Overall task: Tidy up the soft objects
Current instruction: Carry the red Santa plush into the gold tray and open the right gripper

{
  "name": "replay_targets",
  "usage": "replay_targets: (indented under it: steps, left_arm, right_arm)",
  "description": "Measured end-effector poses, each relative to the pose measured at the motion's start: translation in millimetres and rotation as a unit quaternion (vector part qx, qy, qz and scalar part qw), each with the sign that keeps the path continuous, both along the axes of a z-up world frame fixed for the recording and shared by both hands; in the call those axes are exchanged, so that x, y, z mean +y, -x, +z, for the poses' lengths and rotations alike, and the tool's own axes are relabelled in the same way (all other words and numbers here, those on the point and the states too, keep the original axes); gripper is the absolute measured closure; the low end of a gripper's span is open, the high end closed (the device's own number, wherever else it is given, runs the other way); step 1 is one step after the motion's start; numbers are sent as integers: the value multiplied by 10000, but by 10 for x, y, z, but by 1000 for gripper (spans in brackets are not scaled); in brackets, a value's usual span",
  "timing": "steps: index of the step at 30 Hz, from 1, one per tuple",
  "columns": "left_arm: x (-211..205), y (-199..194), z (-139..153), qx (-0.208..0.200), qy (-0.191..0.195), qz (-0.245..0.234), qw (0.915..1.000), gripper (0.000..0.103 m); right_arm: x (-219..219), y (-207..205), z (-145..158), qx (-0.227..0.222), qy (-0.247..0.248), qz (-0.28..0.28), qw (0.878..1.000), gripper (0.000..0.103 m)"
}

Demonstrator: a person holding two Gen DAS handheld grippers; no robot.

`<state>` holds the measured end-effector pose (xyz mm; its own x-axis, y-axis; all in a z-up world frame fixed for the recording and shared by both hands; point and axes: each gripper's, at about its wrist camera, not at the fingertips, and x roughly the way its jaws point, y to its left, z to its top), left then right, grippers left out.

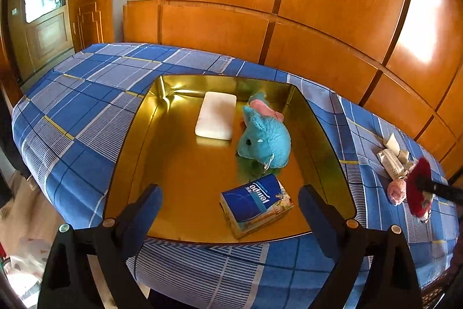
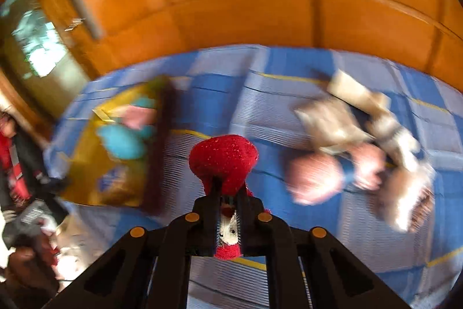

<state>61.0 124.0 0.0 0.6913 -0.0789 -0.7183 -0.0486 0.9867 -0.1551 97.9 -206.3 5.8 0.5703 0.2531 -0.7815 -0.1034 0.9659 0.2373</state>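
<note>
- R gripper (image 2: 228, 187) angled down over the checked cloth (image 2: 260, 112), clamped tight on the red plush toy (image 2: 222, 155), lifted off the cloth.
- L gripper (image 1: 228, 210) angled down at the gold tray (image 1: 179, 173), fingers spread wide, nothing between.
- Tray holds blue plush (image 1: 264, 139), white pad (image 1: 216, 115), tissue pack (image 1: 257, 204).

The gold tray (image 1: 130, 164) is viewed closely from above its near edge by the left wrist camera, facing downward; from its right side, the same tray (image 2: 86, 164) and the red plush toy (image 2: 222, 158) are seen blurred.
</note>
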Motion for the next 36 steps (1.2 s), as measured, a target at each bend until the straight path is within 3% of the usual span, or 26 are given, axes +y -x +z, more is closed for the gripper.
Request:
replay_targets:
  steps: [9, 15, 19, 21, 25, 27, 36]
  left_arm:
    - [-41, 83, 36, -48, -31, -115, 9999, 8]
    - [-35, 98, 8, -11, 21, -132, 9999, 8]
    - [-31, 79, -32, 58, 58, -153, 9998, 8]
    - [-48, 75, -48, 83, 70, -198, 9997, 8]
    - [-110, 72, -73, 109, 66, -291, 9995, 8]
    - [-128, 66, -85, 130, 69, -307, 9994, 8]
    - [-169, 85, -74, 127, 12, -334, 9994, 8]
  right_arm:
    - [1117, -386, -72, 171, -304, 1018, 9942, 96]
    - [1594, -667, -445, 636, 104, 1179, 9909, 95]
    - [1697, -777, -705, 832, 641, 1052, 9889, 91]
    - [1722, -801, -779, 817, 818, 984, 9884, 82]
    - [1649, -744, -753, 689, 604, 994, 9908, 79]
    - [1603, -704, -710, 588, 494, 947, 9925, 70]
    - [1461, -567, -576, 267, 414, 644, 9967, 70]
